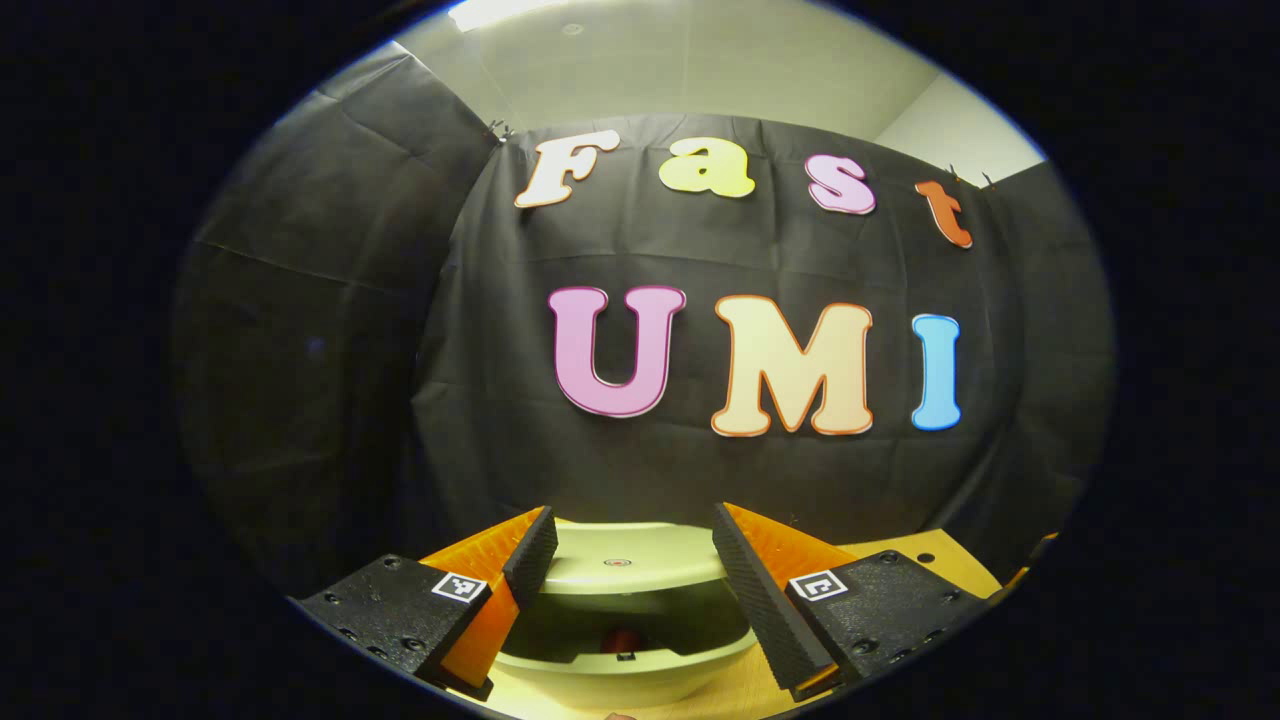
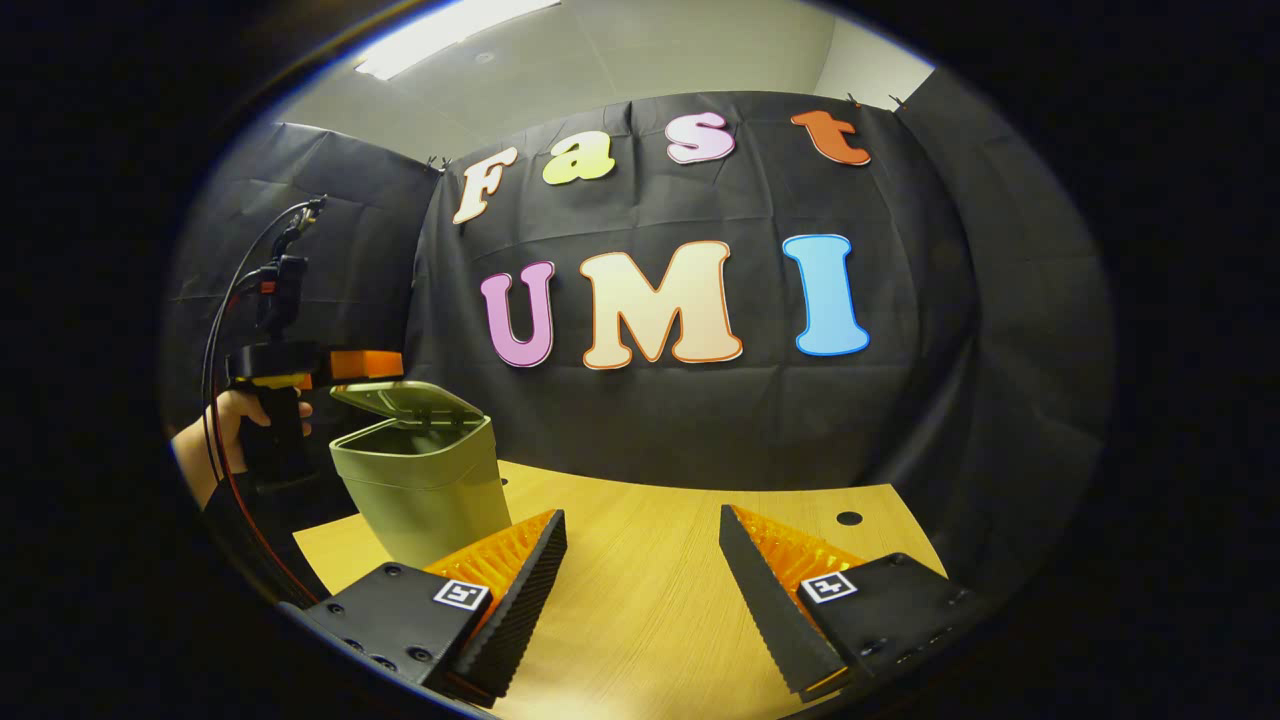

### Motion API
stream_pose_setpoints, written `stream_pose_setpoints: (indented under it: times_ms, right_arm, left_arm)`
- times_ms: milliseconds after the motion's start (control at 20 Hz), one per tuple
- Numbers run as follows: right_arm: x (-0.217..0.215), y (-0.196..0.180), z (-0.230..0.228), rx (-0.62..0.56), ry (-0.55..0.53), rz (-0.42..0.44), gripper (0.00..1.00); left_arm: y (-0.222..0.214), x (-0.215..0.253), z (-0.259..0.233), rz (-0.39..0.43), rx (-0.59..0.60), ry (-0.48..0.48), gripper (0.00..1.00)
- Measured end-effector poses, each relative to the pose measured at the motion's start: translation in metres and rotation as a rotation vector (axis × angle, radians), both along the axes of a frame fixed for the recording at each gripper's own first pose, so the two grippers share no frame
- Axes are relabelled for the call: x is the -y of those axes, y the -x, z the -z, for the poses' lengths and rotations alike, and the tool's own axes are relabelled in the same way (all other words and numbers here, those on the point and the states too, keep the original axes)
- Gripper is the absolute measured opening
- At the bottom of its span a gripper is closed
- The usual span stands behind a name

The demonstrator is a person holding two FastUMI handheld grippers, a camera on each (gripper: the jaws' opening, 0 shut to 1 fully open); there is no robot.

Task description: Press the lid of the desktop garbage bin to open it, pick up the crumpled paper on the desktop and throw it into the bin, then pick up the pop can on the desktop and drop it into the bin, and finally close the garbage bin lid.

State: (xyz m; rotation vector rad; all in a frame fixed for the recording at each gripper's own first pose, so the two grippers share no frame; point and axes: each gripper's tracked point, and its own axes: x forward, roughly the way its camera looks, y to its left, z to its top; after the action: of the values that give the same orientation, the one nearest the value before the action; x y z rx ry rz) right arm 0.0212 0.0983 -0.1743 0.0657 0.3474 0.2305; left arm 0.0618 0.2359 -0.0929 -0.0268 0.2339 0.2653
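Observation:
The pale green bin [image 1: 620, 680] sits right below my left gripper [image 1: 633, 528], which is open. Its lid [image 1: 630, 565] stands half raised, and the lid's front edge shows between the two fingers. Whether they touch it I cannot tell. Down in the dark opening lies something small and red [image 1: 622, 640]. In the right gripper view the bin [image 2: 425, 490] stands at the table's left with its lid [image 2: 405, 398] tilted up. A hand [image 2: 215, 435] holds the left gripper [image 2: 368, 365] just above the lid's raised edge. My right gripper [image 2: 642, 520] is open and holds nothing over bare wood.
The wooden table [image 2: 660, 590] runs from the bin to the right, with a small round hole [image 2: 848, 518] near its back right corner. Black cloth walls close in the booth behind and on both sides. Cables [image 2: 225, 300] trail from the left gripper.

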Motion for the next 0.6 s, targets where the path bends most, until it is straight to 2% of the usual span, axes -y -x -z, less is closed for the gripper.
stream_pose_setpoints:
  times_ms: [350, 600]
  right_arm:
    - [0.003, 0.004, 0.003, 0.002, 0.018, 0.005, 0.97]
    - [0.007, 0.004, 0.008, -0.021, -0.015, 0.031, 0.97]
  left_arm:
    - [0.016, 0.008, 0.042, 0.008, -0.091, 0.04, 0.93]
    - [0.022, 0.006, 0.067, 0.013, -0.166, 0.015, 0.92]
